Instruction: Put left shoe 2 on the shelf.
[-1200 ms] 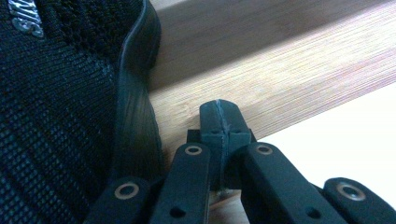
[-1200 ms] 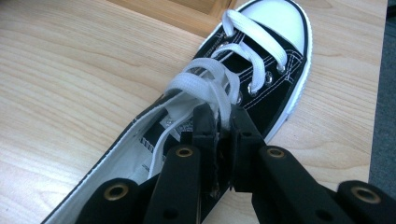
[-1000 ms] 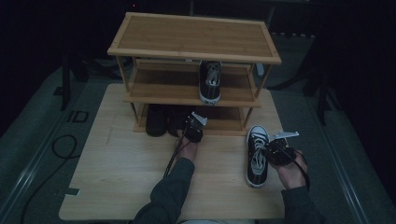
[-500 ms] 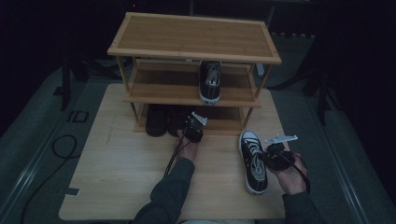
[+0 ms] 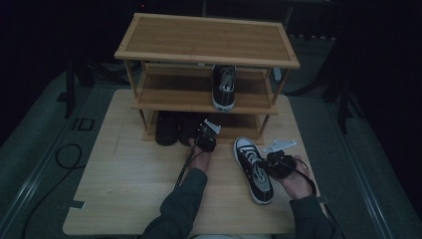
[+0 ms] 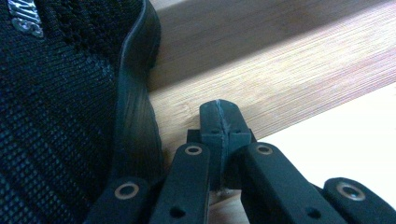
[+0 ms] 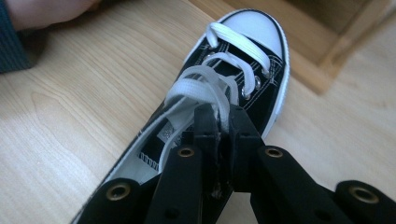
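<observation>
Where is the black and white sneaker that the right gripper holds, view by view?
High view: the sneaker lies on the table right of centre, toe toward the shoe rack, with the right gripper at its opening.
Right gripper view: it runs up the middle, jaws pinching its side wall.
Left gripper view: not in it.
Shared landmark: the white toe cap.

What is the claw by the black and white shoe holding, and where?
The right claw is shut on the black canvas sneaker with white laces, pinching the tongue and side edge near the upper laces.
</observation>
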Tool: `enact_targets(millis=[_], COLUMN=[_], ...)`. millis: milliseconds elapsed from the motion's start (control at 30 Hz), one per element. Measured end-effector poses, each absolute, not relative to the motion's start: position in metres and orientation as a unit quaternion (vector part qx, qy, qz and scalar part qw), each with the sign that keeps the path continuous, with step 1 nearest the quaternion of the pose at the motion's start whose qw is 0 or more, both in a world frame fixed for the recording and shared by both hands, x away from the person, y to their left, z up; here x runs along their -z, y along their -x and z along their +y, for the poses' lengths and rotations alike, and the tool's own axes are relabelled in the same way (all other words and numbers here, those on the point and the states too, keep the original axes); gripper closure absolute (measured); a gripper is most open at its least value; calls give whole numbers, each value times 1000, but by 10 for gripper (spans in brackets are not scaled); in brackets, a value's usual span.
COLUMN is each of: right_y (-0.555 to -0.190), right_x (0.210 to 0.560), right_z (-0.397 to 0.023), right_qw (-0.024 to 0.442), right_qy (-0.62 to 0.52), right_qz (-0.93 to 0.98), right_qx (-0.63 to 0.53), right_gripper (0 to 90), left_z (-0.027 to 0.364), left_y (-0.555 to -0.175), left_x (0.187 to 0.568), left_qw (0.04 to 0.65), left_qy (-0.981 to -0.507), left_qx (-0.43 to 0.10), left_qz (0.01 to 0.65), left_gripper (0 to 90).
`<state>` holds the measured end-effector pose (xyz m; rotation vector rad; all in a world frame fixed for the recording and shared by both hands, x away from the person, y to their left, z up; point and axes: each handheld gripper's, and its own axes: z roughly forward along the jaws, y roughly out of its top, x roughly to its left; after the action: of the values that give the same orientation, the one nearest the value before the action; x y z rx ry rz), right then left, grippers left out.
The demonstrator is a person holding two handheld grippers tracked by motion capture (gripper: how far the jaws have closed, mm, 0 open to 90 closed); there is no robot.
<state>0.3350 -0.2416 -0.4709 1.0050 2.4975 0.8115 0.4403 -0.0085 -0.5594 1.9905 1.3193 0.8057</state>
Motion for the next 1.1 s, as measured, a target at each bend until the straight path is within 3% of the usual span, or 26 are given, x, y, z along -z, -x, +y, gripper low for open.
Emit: enact_targets(millis=[500, 867, 1100], right_y=[-351, -335, -333], right_x=[475, 465, 470], right_z=[-230, -244, -250], right_qw=[159, 164, 153], right_qy=[-298, -327, -349], right_qz=[902, 892, 888], right_qx=[-271, -266, -257], right_gripper=[836, 693, 715], left_z=[-9, -9, -9], left_y=[-440, -440, -440], left_x=[560, 560, 560], left_qw=[306, 305, 305], left_qy=[-752, -752, -752], left_qx=[-306, -306, -307], left_qz=[498, 498, 498], left_gripper=[900, 900, 900])
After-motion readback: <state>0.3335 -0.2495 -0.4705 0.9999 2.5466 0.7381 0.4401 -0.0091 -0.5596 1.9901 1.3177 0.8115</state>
